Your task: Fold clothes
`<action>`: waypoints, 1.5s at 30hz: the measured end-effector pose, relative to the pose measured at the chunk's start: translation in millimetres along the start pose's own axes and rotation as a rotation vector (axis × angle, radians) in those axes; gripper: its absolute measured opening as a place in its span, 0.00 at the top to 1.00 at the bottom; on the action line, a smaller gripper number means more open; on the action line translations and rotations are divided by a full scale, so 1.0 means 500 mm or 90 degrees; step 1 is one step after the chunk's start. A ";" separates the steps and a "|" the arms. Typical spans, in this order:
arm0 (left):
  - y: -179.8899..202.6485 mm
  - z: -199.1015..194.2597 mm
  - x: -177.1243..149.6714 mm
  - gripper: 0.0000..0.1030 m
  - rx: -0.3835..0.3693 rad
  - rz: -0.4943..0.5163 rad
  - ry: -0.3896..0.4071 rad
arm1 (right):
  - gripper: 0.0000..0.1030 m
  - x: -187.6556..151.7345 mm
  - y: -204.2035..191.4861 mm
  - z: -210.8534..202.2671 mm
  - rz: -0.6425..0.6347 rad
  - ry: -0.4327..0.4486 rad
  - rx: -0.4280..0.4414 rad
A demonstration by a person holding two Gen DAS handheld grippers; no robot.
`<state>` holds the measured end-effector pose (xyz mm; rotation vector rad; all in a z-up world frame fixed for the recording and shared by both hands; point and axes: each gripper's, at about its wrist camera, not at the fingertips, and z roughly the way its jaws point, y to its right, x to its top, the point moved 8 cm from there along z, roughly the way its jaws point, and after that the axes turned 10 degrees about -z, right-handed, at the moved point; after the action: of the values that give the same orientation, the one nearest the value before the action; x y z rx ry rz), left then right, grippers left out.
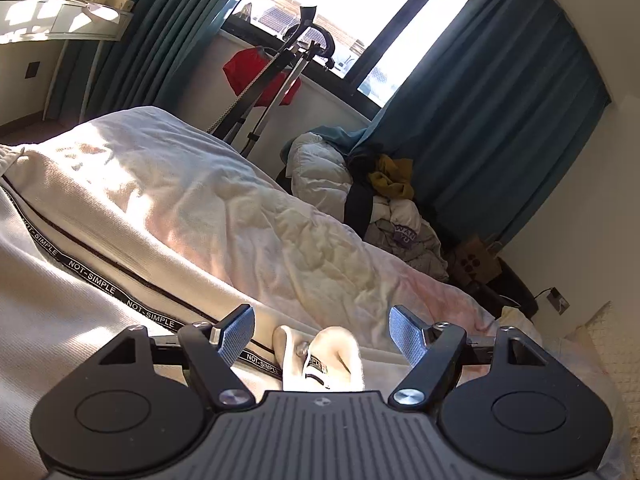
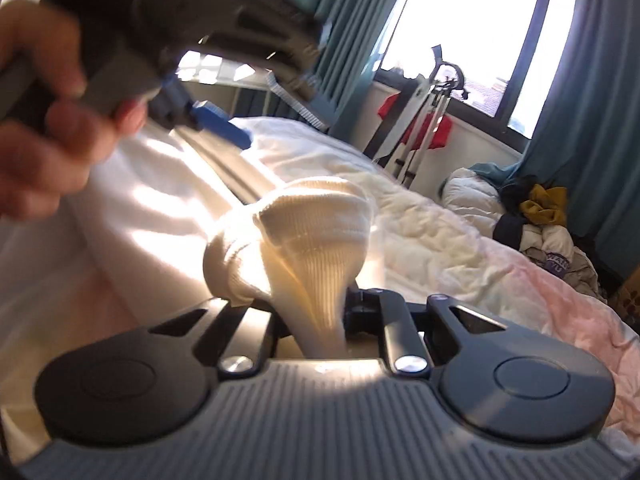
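A cream ribbed knit garment (image 1: pixel 80 280) with a black "NOT-SIMPLE" tape stripe (image 1: pixel 90 276) lies across the bed. My left gripper (image 1: pixel 322 336) is open, its blue pads (image 1: pixel 236 334) spread apart, with a bunched fold of the garment (image 1: pixel 336 356) between them. My right gripper (image 2: pixel 320 304) is shut on a bunched cream ribbed part of the garment (image 2: pixel 316 228), which rises up out of the jaws. The left gripper (image 2: pixel 224 128) and the hand holding it show blurred at the upper left of the right wrist view.
The bed (image 1: pixel 248 216) has a rumpled cream-pink duvet. A pile of clothes (image 1: pixel 384 196) sits beyond its far side by teal curtains (image 1: pixel 500 100). A metal stand (image 1: pixel 276 76) with a red cloth stands under the window. A white desk (image 1: pixel 60 20) is at far left.
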<state>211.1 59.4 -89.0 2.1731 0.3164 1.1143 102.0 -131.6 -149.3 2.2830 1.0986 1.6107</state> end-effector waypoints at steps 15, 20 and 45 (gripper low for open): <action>0.021 0.064 -0.097 0.26 -0.019 0.008 -0.101 | 0.30 -0.091 0.166 -0.229 0.321 0.046 0.083; 0.019 0.052 -0.122 0.26 -0.007 -0.009 -0.127 | 0.25 -0.160 0.221 -0.203 0.163 -0.083 -0.057; 0.026 0.126 -0.146 0.85 -0.009 0.014 -0.163 | 0.87 -0.264 0.256 -0.161 0.156 -0.264 -0.212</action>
<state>215.6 -14.2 -152.9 2.2794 0.1694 0.8340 72.4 -330.1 -152.6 2.4256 0.4348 1.1894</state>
